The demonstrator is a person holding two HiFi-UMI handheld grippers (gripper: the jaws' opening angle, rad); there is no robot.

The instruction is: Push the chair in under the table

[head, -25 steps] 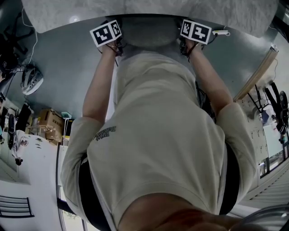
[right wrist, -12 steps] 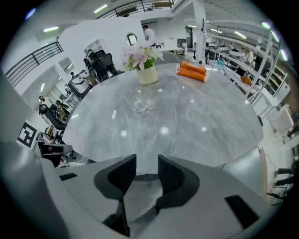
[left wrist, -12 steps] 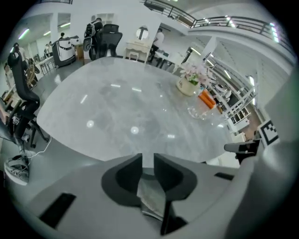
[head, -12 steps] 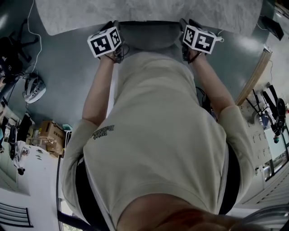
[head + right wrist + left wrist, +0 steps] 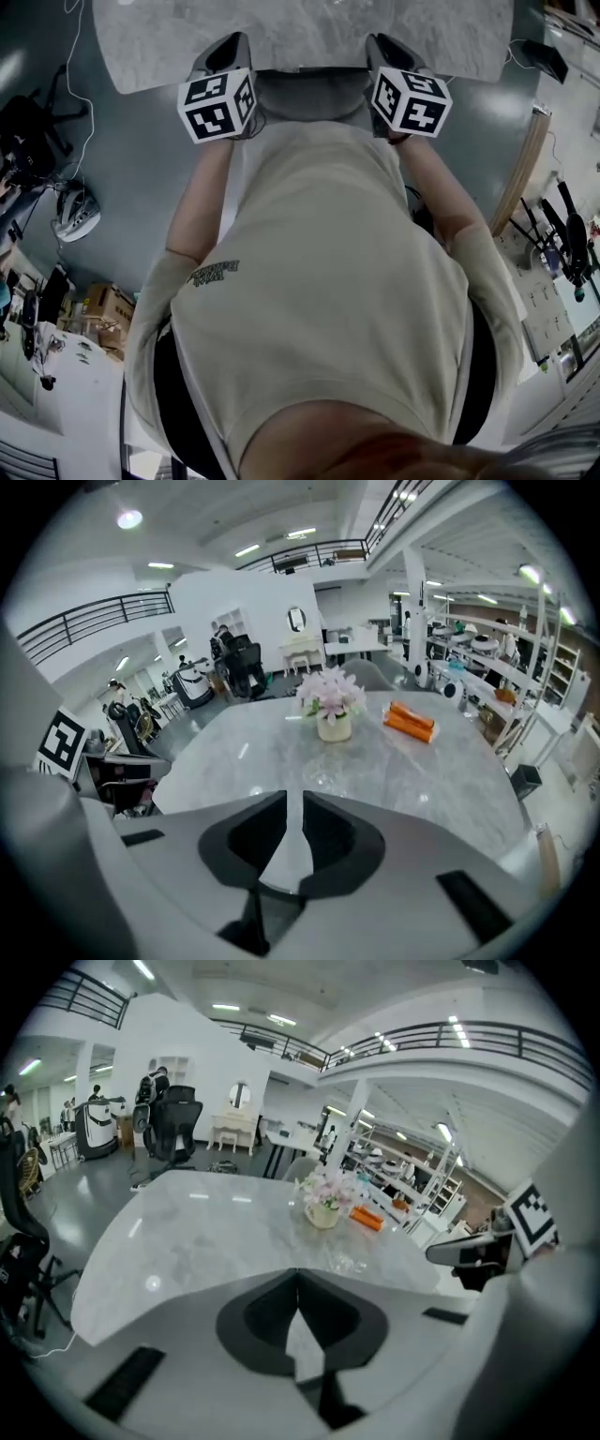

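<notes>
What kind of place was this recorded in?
Probably a big open-plan workspace or lab, not a home: a railed mezzanine overhead, office chairs in the background, and shelving racks beyond the table.

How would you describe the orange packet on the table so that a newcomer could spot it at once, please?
Find the large, pale grey marbled table. On it stands a small cream pot of pale pink flowers; in the right gripper view, the flat orange packet lies right of it. It is the only bright orange thing on the tabletop.
</notes>
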